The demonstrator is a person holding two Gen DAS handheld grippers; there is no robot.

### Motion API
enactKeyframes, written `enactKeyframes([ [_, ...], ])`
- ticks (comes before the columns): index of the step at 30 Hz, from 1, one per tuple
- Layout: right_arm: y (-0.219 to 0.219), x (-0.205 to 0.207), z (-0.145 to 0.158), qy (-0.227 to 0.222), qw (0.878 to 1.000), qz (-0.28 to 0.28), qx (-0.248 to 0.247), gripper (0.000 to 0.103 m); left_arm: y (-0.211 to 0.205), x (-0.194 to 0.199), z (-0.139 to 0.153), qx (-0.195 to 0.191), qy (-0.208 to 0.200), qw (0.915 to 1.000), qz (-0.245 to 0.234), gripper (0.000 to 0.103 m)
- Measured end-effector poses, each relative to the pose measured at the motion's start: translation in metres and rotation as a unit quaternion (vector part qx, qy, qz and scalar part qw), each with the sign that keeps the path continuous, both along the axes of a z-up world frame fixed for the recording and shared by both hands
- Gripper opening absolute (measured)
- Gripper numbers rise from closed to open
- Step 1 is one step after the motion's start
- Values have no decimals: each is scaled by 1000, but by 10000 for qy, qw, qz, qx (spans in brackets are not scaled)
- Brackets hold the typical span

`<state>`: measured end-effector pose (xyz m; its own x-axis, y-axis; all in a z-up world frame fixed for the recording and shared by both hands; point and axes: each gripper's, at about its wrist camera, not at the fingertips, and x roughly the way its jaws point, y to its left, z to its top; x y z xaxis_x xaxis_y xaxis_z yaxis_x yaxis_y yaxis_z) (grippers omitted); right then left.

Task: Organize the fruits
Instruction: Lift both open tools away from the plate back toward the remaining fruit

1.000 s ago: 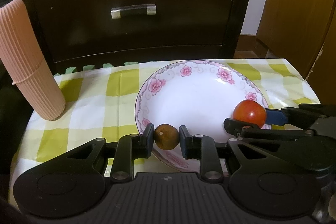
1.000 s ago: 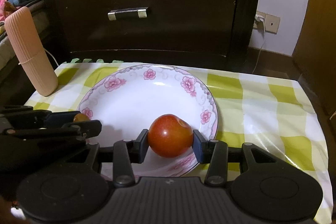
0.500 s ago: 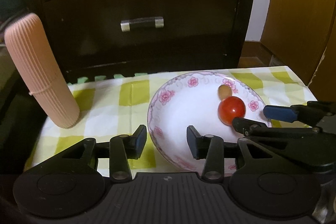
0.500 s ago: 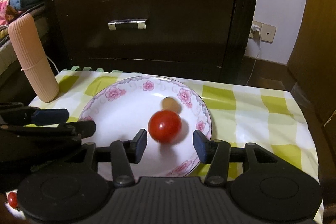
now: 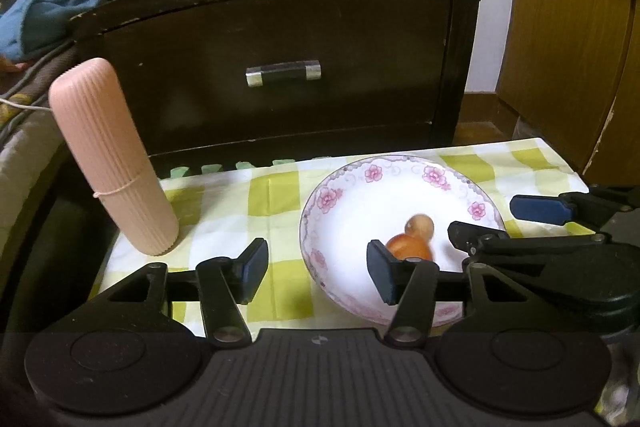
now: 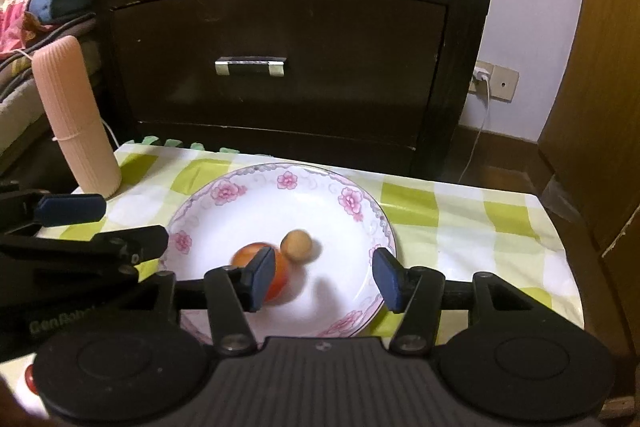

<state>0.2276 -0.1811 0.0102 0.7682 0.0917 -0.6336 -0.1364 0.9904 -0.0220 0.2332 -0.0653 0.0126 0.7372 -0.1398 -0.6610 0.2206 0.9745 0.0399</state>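
You are holding both grippers, left (image 5: pixel 316 273) and right (image 6: pixel 324 277), spread and empty; tomato (image 6: pixel 260 263) and nut (image 6: pixel 296 246) are lying in the plate (image 6: pixel 360 203). Next, look for remaining fruit.

A flowered plate (image 6: pixel 352 203) sits on the bench's green-checked cloth (image 6: pixel 460 223). In it a red fruit (image 6: pixel 256 257) and a small brown fruit (image 6: pixel 296 246) lie touching, both blurred. The right gripper (image 6: pixel 323 279) hangs over the plate's near side, its fingers (image 6: pixel 384 277) spread wide with nothing between them. The left gripper (image 6: pixel 100 223) shows at the left edge, beside a ribbed pink tube (image 6: pixel 76 123) standing upright.
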Motion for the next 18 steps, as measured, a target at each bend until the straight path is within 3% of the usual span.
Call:
enactKeyframes([
  [18,-9,-47,21,59,9994,175,293,63,46,-49,19,-672,311,9966,370,66],
])
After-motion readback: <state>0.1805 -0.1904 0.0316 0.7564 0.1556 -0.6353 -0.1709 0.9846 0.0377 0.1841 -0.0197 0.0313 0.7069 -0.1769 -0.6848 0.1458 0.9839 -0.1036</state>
